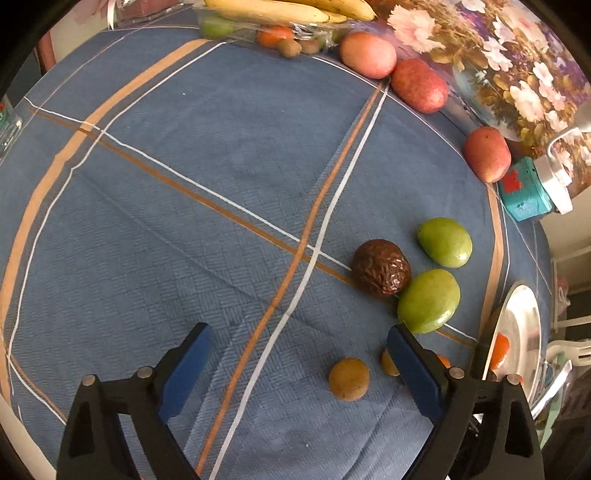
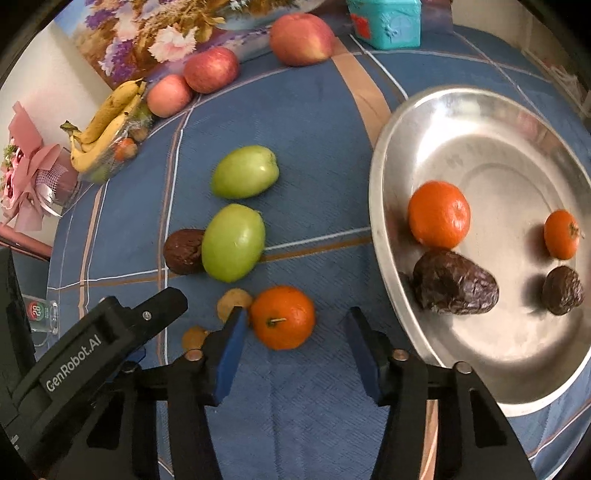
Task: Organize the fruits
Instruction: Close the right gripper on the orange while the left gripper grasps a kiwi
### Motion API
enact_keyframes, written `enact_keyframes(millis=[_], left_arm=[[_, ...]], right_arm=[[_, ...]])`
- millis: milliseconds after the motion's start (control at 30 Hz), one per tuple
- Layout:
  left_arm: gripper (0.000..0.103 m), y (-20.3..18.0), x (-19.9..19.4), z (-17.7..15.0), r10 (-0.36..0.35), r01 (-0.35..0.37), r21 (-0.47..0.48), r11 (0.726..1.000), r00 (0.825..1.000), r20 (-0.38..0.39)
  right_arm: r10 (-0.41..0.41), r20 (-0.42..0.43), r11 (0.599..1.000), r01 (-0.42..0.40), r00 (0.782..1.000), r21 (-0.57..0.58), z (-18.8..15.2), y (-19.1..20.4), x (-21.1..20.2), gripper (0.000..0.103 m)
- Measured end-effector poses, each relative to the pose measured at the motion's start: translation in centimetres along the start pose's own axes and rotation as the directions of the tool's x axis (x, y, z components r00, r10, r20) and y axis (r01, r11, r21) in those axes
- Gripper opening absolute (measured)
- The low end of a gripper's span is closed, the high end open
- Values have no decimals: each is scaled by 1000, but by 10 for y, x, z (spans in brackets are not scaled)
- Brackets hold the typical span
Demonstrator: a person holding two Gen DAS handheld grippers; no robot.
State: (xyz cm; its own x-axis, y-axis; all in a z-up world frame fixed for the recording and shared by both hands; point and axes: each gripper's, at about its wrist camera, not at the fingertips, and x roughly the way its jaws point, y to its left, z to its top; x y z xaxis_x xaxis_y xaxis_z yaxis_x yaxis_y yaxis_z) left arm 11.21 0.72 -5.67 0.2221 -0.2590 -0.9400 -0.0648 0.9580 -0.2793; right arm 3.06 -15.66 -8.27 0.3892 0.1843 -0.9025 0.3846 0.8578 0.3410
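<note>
My right gripper (image 2: 295, 314) is open and points down at an orange (image 2: 282, 317) on the blue cloth. The orange lies between the pads, close to the left one, with a gap to the right one. Beside it, a metal plate (image 2: 376, 206) holds two oranges (image 2: 439, 214) and two dark wrinkled fruits (image 2: 454, 284). My left gripper (image 1: 299, 330) is open wide over the cloth. A small brown fruit (image 1: 349, 378) lies between its fingers, untouched. A second small brown fruit (image 1: 389, 363) is half hidden behind its right finger. Two green fruits (image 1: 428, 301) and a dark wrinkled fruit (image 1: 380, 267) lie just beyond.
Three red apples (image 2: 210, 70) line the far edge in front of a flowered picture (image 2: 155, 40). Bananas (image 2: 107, 122) lie on a wrapped fruit pack at the back left, and a teal box (image 2: 388, 22) stands at the back. The left gripper's black body (image 2: 110, 332) sits close to my right gripper.
</note>
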Motion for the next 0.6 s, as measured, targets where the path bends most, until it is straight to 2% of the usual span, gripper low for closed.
enact_keyframes(millis=[167, 333, 433, 533, 600], left_arm=[[94, -6, 2, -1, -7, 7, 0, 1000, 1000, -4], [92, -12, 0, -6, -22, 22, 10, 1000, 1000, -5], [84, -17, 0, -9, -35, 35, 18, 999, 999, -17], [78, -20, 0, -13, -83, 83, 2, 997, 996, -37], [69, -26, -1, -16, -89, 90, 16, 996, 995, -42]], right_arm=[[29, 2, 1000, -29, 1000, 3, -1, 0, -1, 40], [24, 2, 1000, -24, 1000, -1, -2, 1, -2, 38], [27, 1, 1000, -27, 1000, 0, -4, 1, -3, 37], [11, 0, 1000, -11, 1000, 9, -6, 1, -5, 37], [-1, -3, 1000, 1, 1000, 8, -9, -1, -7, 37]])
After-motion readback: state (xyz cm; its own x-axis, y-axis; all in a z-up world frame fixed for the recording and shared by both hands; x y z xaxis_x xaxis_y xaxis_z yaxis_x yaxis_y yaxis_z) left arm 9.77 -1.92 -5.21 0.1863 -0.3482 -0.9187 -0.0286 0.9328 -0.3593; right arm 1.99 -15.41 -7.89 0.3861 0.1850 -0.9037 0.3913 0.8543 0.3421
